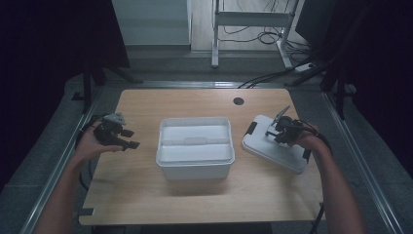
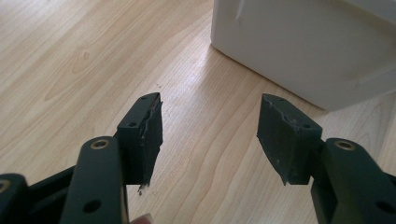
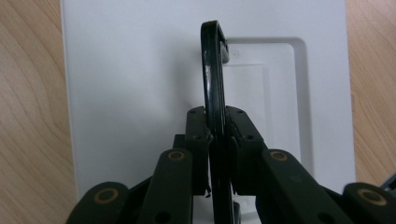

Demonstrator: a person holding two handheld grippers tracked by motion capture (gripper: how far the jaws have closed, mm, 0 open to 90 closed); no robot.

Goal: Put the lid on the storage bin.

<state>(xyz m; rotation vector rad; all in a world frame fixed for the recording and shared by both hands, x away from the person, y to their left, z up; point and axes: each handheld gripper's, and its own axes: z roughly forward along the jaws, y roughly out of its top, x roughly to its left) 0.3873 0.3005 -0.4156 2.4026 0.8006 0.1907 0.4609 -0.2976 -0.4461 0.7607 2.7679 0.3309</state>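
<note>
High view: we see the white lid (image 1: 277,146) flat on the table (image 1: 146,195), just right of the white bin (image 1: 195,148), with a small gap between them. Right gripper (image 1: 280,130) sits over the lid's top face, on the side away from the bin.

Right gripper view: we see its jaws pressed together on the lid's black handle (image 3: 214,84), which stands up edge-on between the pads. Handle runs straight away from the gripper along the jaw line, its rounded end at the far side, above the recessed panel in the lid (image 3: 130,93). The lid's base remains on the wood.

Lid's long axis runs diagonally: near-right corner toward the person, far-left corner toward the bin's far right corner. A black clip shows on the lid's end nearest the bin.

Left gripper (image 1: 119,136) is left of the bin, well apart from the lid, held above the table. Left gripper view: jaws spread wide, nothing between them, bin wall (image 2: 299,46) just beyond the tips.

Bin sits open, centre of the table.
</note>
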